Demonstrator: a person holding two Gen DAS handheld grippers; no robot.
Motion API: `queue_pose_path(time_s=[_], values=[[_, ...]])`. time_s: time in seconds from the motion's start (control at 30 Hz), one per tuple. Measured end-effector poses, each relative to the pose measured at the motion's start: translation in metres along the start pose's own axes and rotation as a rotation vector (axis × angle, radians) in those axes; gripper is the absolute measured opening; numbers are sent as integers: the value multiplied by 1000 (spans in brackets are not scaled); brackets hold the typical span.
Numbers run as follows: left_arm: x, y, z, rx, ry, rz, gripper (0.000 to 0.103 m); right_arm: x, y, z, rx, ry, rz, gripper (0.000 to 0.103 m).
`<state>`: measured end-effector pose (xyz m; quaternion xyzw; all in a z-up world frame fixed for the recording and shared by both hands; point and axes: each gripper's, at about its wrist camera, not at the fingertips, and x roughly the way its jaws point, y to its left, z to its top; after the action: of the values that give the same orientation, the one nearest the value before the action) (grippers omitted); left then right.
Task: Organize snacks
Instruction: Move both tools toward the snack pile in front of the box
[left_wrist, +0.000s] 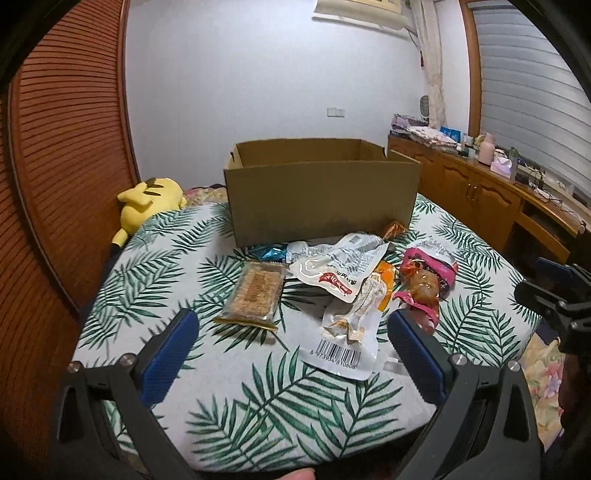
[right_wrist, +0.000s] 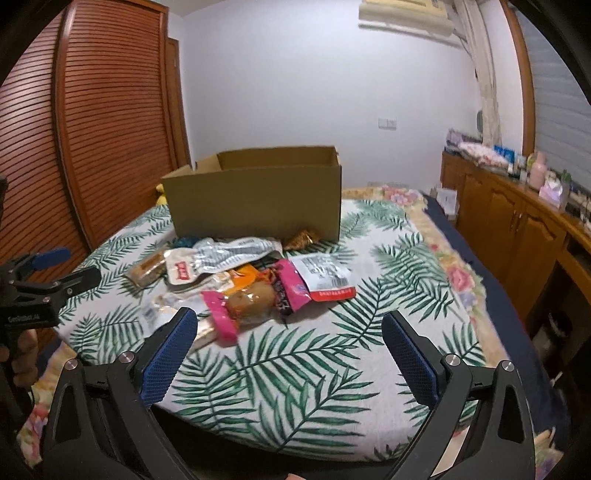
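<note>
Left wrist view: the left gripper (left_wrist: 291, 328) is seen spread wide and empty above the leaf-print bed cover (left_wrist: 258, 406). Between and just beyond its fingers lie the snack pile: a clear-wrapped grain bar (left_wrist: 255, 291) toward its left finger, a barcoded white packet (left_wrist: 345, 343) ahead of centre, a pink-wrapped snack (left_wrist: 424, 284) beyond its right finger. Farther ahead an open cardboard box (left_wrist: 321, 199) stands on the bed, and a yellow plush toy (left_wrist: 147, 201) is shown far left; in the right wrist view that toy is almost wholly hidden behind the box (right_wrist: 255, 203).

The right gripper (right_wrist: 288, 332) is likewise held apart, gripping nothing. The pink-wrapped snack (right_wrist: 243, 302) is found just ahead of its left finger, and only here is a white packet with a red strip (right_wrist: 325, 277) seen plainly, beyond that snack
</note>
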<state>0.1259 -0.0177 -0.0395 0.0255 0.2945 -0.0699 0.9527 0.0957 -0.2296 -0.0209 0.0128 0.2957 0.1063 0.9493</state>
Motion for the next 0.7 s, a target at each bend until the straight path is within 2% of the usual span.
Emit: queue_pose_path(time_s=[0.23, 0.53, 0.63, 0.7], values=[[29, 3, 1, 9, 61, -51, 101, 28, -9, -2, 8, 55, 17, 101], [61, -7, 5, 40, 158, -148, 92, 52, -11, -7, 15, 102, 40, 101], [72, -8, 6, 31, 197, -198, 83, 58, -13, -9, 25, 116, 42, 101], [80, -10, 8, 30, 221, -231, 73, 60, -15, -10, 30, 121, 42, 101]])
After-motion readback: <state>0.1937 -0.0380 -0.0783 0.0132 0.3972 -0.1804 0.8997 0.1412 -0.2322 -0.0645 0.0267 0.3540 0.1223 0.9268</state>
